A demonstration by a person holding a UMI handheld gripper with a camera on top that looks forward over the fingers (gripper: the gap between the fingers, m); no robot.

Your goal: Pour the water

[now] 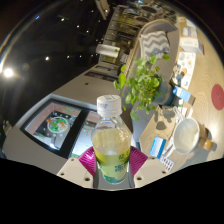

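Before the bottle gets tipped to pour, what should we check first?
1. Bottle held between the gripper fingers: ok, pads sit against both sides.
2. Bottle upright: ok.
3. White cap off: not ok, it is on.
4. Liquid inside: ok, yellowish liquid fills the lower part.
5. Something to pour into: cannot tell; a white cup stands beyond the fingers, beside the plant, but whether it is the target is unclear.
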